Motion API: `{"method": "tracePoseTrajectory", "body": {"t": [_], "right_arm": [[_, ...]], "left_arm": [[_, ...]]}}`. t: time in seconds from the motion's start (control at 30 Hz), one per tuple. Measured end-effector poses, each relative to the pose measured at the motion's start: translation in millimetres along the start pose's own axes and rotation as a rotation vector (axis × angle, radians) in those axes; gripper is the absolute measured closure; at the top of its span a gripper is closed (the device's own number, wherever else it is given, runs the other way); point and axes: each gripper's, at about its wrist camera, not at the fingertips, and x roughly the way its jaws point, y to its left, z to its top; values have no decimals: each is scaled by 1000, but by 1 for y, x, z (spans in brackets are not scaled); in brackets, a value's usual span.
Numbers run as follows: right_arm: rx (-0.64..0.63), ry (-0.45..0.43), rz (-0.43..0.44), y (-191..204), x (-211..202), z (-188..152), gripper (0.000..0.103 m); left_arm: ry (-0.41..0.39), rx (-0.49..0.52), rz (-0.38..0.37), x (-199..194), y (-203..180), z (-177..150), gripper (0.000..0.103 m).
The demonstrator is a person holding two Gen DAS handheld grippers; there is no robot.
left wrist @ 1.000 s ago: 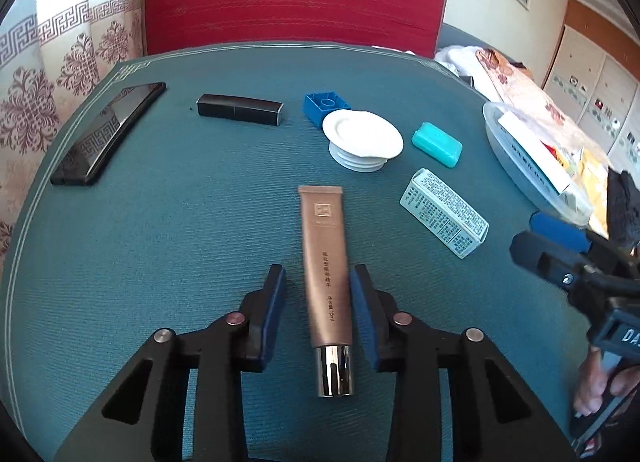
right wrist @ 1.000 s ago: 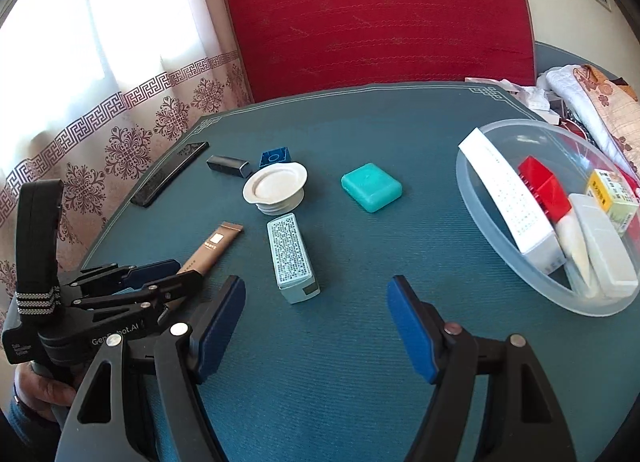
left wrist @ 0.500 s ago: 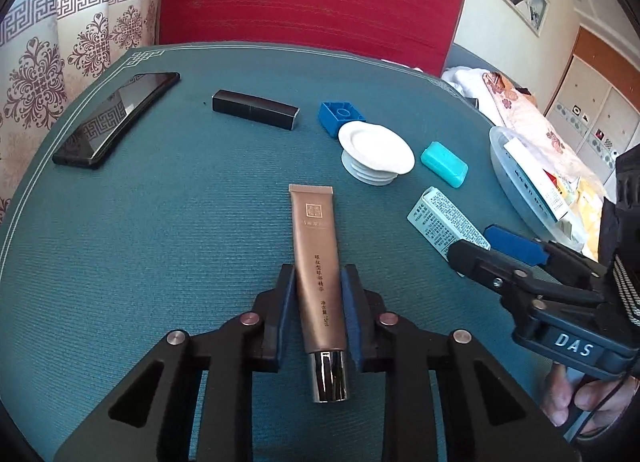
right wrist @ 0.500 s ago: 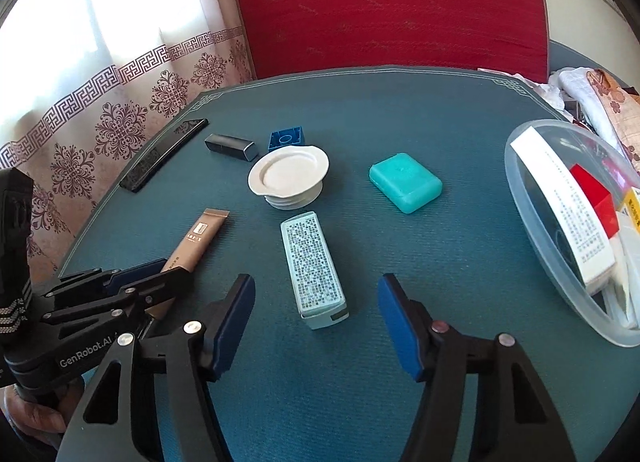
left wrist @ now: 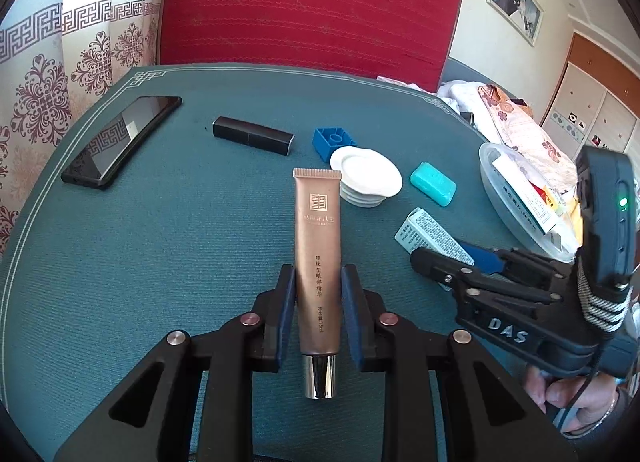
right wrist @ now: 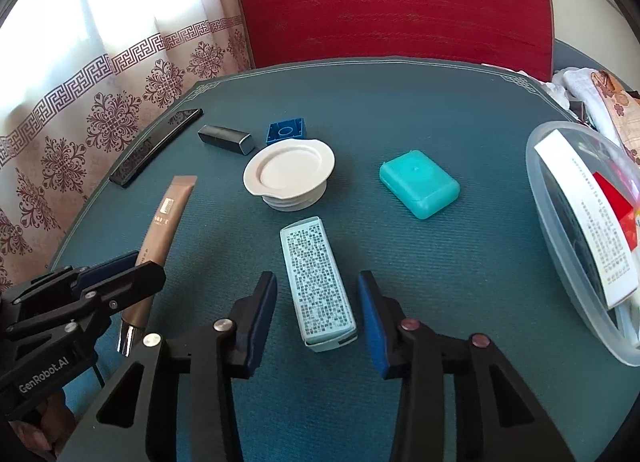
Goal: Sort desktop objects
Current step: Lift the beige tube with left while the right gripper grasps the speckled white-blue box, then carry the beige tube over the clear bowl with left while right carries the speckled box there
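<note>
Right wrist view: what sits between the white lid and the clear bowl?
The teal soap-shaped case lies between the white lid and the clear bowl, apart from both, on bare mat; the right wrist view shows it.

My left hand-held gripper (left wrist: 318, 310) clamps bronze cosmetic tube (left wrist: 318, 246) above teal table (left wrist: 160, 242); right hand-held gripper (left wrist: 440, 258) alongside.

Left tool (left wrist: 318, 310) clamped shut on something; right tool (right wrist: 316, 314) low with its pads spread apart.

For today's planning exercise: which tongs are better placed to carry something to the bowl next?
Left tongs: shut on the bronze tube. Right tongs only straddle the pale box, open.
</note>
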Motion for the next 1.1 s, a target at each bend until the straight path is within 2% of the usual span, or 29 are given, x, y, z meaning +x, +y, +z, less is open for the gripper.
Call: {"method": "tracePoseTrajectory", "body": {"t": [0.1,0.37,0.53,0.7,0.73,0.83,1.03,1.1], "right_arm": [[-5,0,2,-1,-1,0,75],[26,-36,30,-7,-17,-3,77],[39,-69,39,-13,-31,-3,77],[63,-77,43,-20,-35,-6,77],[68,-74,44,-21,-34,-7,77],[80,-63,51,-24,-33,-10,77],[77,-60,57,-25,-34,-12,77],[77,-63,58,-26,-35,-12,77]], "left_arm": [[-11,-13,-2,-5,0,3,78],[-31,-31,-11,-14,-7,9,78],[-39,-5,-12,-16,-17,14,78],[0,-15,-1,-12,-17,11,77],[10,-16,8,-11,-16,9,76],[29,-12,57,-4,-14,2,52],[74,-7,84,9,-13,-5,51],[90,6,99,15,-15,-7,54]]}}
